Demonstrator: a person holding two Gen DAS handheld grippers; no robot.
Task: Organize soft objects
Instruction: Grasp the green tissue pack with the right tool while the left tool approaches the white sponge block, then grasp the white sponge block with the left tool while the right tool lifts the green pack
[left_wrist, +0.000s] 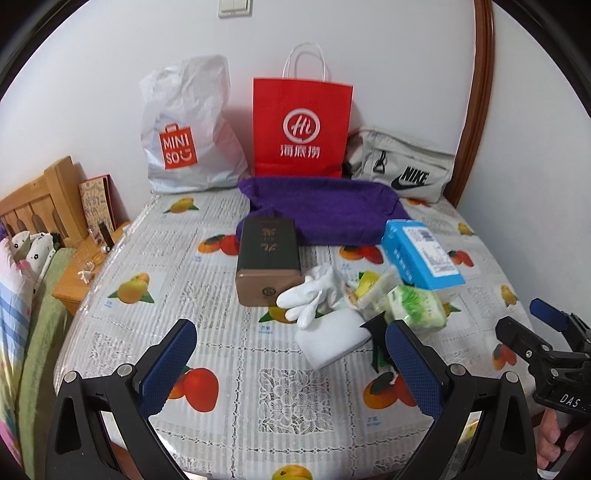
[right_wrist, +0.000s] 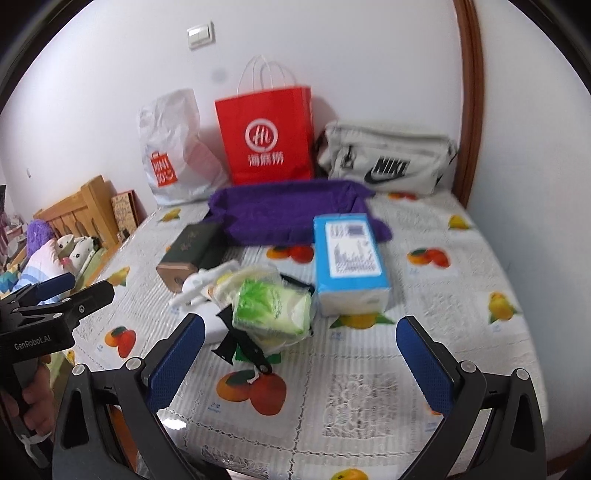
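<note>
A pile lies mid-table: a white glove, a folded white cloth, a green-and-white tissue pack, a blue tissue box, a dark brown box and a black strap. A purple fabric bin stands behind them. My left gripper is open and empty, just short of the white cloth. My right gripper is open and empty, just short of the tissue pack.
A white Miniso bag, a red paper bag and a grey Nike bag stand against the back wall. A wooden bedside stand and a bed are at the left. The table has a fruit-print cover.
</note>
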